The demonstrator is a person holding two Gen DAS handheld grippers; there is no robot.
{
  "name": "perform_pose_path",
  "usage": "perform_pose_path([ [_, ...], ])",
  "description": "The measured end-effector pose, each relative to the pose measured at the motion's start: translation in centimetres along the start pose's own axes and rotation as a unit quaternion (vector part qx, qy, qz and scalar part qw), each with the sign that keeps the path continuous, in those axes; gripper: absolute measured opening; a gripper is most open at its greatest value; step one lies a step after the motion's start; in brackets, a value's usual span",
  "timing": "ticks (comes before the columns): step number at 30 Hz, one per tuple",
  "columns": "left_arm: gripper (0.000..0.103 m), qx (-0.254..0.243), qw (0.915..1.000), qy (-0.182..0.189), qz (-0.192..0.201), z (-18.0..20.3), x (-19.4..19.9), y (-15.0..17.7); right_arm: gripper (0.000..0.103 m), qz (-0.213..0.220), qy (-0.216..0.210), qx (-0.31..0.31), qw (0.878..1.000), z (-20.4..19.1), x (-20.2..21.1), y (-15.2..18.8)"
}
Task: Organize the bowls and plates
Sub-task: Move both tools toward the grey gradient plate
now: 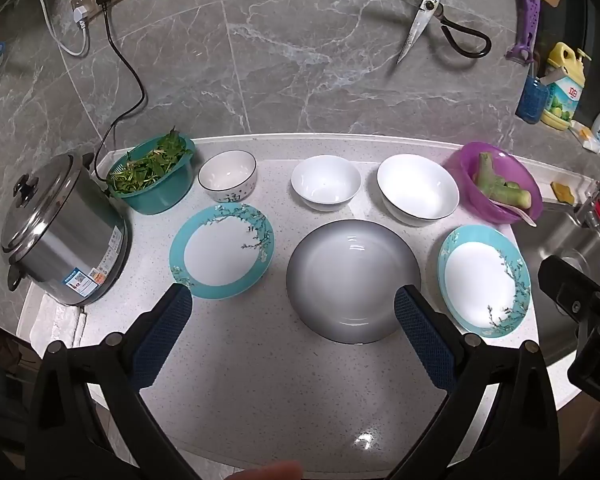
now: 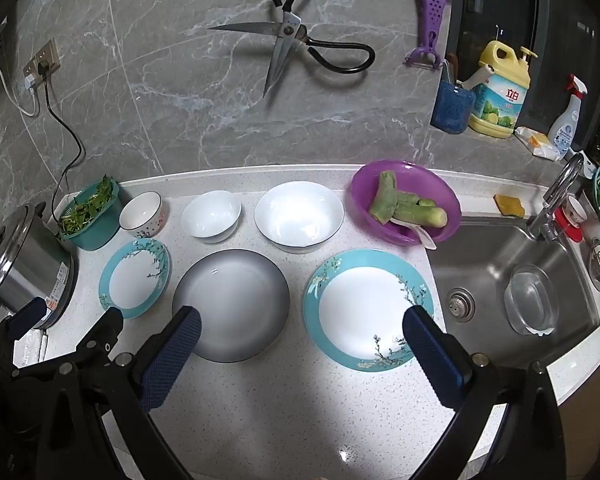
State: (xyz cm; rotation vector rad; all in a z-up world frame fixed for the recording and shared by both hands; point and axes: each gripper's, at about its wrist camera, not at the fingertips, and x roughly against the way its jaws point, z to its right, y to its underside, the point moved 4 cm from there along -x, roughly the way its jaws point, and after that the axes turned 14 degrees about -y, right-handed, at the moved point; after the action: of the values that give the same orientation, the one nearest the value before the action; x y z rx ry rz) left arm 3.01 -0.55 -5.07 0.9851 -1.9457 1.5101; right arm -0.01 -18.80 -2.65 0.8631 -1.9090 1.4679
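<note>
Starting from the grey plate (image 1: 352, 284) as the landmark, I go from left to right. To its left lies a teal-rimmed plate (image 1: 222, 250); behind that one stands the small patterned bowl (image 1: 228, 176). Directly behind the grey plate stands a small white bowl (image 1: 326, 182), and behind and to the right of it a large white bowl (image 1: 418, 188). To the right of the grey plate lies the second teal-rimmed plate (image 1: 484, 280), close to the counter (image 1: 260, 380) edge by the sink (image 2: 512, 280).

The left claw (image 1: 292, 308) is wide and holds nothing; it hovers over the near-left side of the grey plate. The right claw (image 2: 302, 330) is also wide and empty, between the grey plate and the right teal plate.

In my judgement nothing is stacked yet. To do the first step well, a claw should come low at the rim of one teal plate, pinch the rim firmly, and lift it level before setting it on its twin. The plates look glossy, so a shallow pinch may slip. Bowls are better nested small into large.

The right wrist view shows the sink basin with a clear container (image 2: 532, 304) in it, and the tap (image 2: 556, 196); the left wrist view shows the rice cooker (image 1: 64, 236) more fully, left of all the dishes.
</note>
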Motion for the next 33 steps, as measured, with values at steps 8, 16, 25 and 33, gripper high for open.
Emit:
perform_pose_path([
  [8, 0.103, 0.000, 1.0000, 0.000, -0.001, 0.0, -0.1, 0.1, 0.103, 0.000, 0.000, 0.000, 1.000, -0.1, 0.0, 0.1],
  [16, 0.103, -0.001, 1.0000, 0.001, -0.004, -0.2, -0.2, 0.4, 0.103, -0.001, 0.000, 0.000, 1.000, -0.3, 0.0, 0.3],
  [25, 0.103, -0.003, 1.0000, 0.003, -0.006, -0.5, -0.4, 0.7, 0.103, -0.002, 0.001, -0.003, 1.000, -0.5, -0.3, 0.4],
  [33, 0.103, -0.010, 0.9997, 0.014, -0.015, -1.4, -1.7, 0.5, 0.103, -0.010, 0.007, -0.011, 1.000, -1.2, -1.0, 1.0],
])
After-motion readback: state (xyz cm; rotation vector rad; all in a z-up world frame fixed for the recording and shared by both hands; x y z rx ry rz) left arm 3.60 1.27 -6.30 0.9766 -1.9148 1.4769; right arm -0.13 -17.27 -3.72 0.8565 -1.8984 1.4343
